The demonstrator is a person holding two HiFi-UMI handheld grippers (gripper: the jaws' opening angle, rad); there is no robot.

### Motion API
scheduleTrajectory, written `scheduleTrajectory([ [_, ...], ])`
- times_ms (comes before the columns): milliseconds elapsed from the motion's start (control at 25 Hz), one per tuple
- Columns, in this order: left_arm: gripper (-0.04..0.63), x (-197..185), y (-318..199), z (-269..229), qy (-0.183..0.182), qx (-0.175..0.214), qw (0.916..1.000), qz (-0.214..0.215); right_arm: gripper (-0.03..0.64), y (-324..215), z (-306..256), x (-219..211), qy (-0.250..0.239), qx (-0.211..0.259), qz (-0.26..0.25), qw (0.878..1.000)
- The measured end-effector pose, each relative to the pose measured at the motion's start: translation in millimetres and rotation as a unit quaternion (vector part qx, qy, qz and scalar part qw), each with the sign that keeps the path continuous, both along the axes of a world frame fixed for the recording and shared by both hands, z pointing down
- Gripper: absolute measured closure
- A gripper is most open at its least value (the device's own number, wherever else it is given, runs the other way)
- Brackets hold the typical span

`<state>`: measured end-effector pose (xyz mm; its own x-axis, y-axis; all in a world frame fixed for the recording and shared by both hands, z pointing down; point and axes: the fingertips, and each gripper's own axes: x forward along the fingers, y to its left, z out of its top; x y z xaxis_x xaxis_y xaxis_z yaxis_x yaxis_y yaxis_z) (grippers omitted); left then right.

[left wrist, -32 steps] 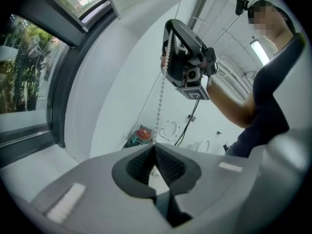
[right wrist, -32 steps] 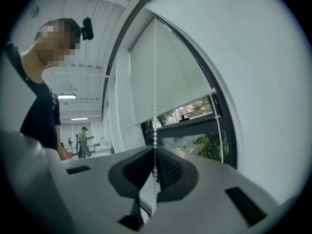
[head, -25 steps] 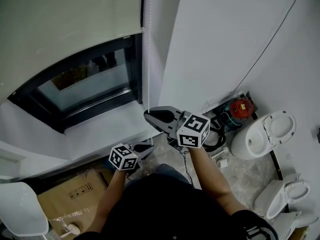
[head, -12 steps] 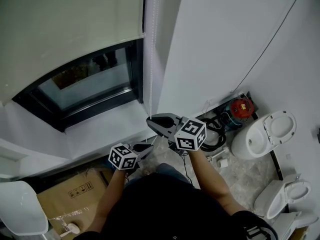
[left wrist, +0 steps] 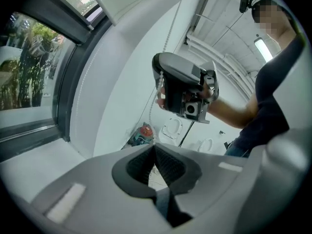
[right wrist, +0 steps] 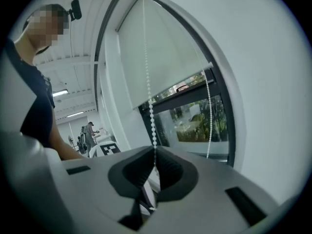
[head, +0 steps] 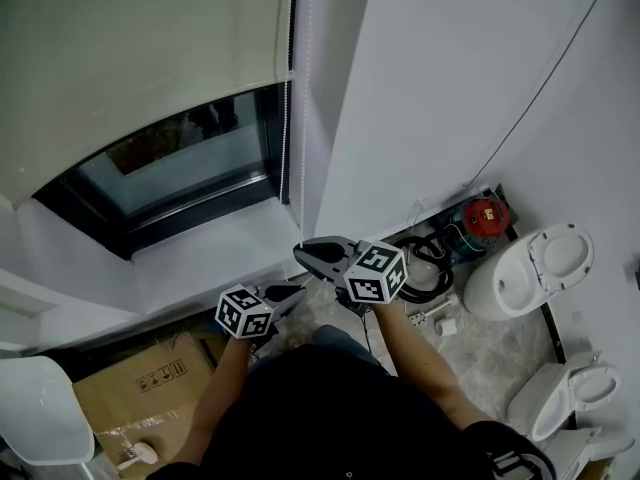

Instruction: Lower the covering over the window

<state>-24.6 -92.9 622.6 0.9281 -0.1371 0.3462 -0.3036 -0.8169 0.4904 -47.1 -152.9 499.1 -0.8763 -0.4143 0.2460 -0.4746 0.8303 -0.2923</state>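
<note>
Fingers (right wrist: pixel 171 172) of your right gripper (right wrist: pixel 155 155) are clamped on the bead chain (right wrist: pixel 147 82), which runs straight down from above into the pinch. The fingers (left wrist: pixel 170 167) of your left gripper (left wrist: pixel 155 152) are shut pad against pad. That gripper sits lower and to the left, just beside the right one.

The blind (head: pixel 130 58) covers the upper part of the window (head: pixel 180 168). Below its bottom edge dark glass shows, down to the white sill (head: pixel 200 258). The chain hangs at the blind's right edge, close to the corner of the white wall (head: pixel 450 88).

On the floor (head: pixel 480 348) to your right stand two white toilets (head: pixel 530 268), one by the wall and one nearer you. A cardboard box (head: pixel 140 388) lies under the sill on your left. A red device (head: pixel 483 214) and a coil of black cables (head: pixel 428 268) sit at the wall's foot, just behind the right gripper.

Only the right gripper view shows the chain's second strand (right wrist: pixel 209 111) hanging free in front of the glass. It also shows greenery (right wrist: pixel 195 126) outside and a person (right wrist: pixel 89 133) standing far off. Only the left gripper view shows the right gripper from below, with your hand (left wrist: pixel 210 89) round it and the chain passing through. Only the head view shows the box.

Against a second ago, the blind's bottom edge sits lower on the glass. The right gripper has come down with the chain toward the left one, which has hardly moved.
</note>
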Motion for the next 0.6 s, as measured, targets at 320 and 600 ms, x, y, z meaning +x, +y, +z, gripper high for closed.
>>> scheduleTrajectory([
  [320,0.5,-16.7,-20.2,-33.1,0.014,0.038,0.9983,-0.042,0.597,-1.5,-1.1,-1.3,-0.012,-0.003,-0.004,1.0],
  [600,0.477,-23.9,-54.8,-162.8,0.129,0.159,0.9761,-0.074,0.597,-2.0,-0.3,3.4,-0.011,0.001,0.002,1.0],
])
